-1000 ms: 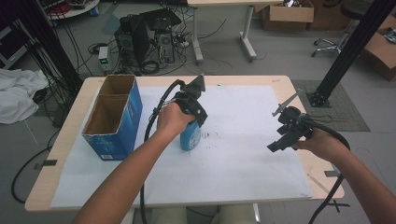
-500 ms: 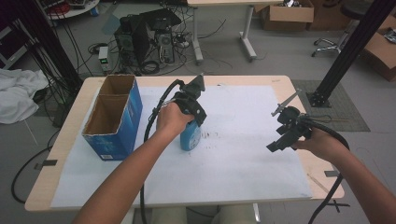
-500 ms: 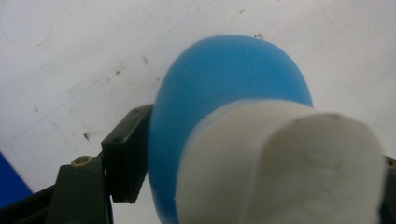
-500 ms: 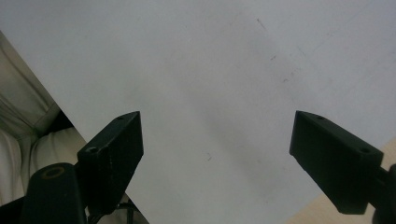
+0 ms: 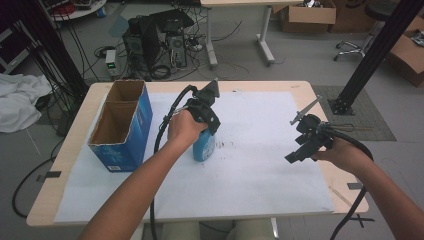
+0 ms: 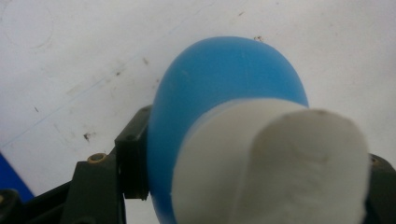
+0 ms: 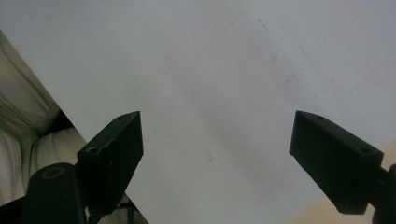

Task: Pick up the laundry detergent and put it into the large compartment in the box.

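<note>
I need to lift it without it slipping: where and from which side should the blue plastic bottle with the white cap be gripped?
Grip the blue plastic bottle just below its white cap, coming from above. It stands upright on the white paper sheet, and the rounded shoulder under the cap would likely stop it slipping down. The left gripper has just been closing there, jaws flanking the bottle.

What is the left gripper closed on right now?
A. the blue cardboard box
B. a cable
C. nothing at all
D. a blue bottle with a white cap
D: in the left gripper view the black jaws of the left gripper press on both sides of the blue bottle just below its white cap, while the blue box stands apart to the left on the table.
</note>
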`<state>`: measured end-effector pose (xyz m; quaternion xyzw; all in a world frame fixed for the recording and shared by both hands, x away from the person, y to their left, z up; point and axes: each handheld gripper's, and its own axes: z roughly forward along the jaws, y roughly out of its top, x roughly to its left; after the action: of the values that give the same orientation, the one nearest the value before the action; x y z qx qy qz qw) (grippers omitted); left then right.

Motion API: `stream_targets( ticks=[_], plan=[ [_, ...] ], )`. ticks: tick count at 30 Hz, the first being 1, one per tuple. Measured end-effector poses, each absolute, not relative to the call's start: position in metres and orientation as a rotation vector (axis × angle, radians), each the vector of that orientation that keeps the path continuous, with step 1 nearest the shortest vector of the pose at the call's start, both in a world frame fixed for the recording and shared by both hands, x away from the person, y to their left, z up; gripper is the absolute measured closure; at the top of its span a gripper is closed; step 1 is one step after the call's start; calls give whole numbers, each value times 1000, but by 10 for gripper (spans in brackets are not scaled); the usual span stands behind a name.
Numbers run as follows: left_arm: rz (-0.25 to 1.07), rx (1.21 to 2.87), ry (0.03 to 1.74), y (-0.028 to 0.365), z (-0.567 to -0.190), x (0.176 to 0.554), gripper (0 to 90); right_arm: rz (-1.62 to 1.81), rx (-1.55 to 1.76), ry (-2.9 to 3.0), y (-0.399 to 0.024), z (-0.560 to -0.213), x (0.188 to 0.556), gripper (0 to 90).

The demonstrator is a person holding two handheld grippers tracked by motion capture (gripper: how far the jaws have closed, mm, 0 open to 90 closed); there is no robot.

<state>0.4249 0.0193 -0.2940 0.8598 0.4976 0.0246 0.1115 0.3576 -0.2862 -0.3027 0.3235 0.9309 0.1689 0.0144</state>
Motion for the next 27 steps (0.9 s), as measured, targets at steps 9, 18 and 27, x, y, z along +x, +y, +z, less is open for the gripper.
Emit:
stream_targets(
  ticks=[9, 18, 27],
  plan=[
    [63, 2514, 1481, 21, -293, 426, 373, 525, 1007, 2897, -287, -302, 358, 173],
    [44, 2488, 1499, 30, -279, 429, 375, 526, 1010, 2898, -286, -302, 358, 173],
    [73, 2462, 1502, 42, -248, 426, 376, 527, 998, 2901, -284, -301, 358, 174]
  ],
)
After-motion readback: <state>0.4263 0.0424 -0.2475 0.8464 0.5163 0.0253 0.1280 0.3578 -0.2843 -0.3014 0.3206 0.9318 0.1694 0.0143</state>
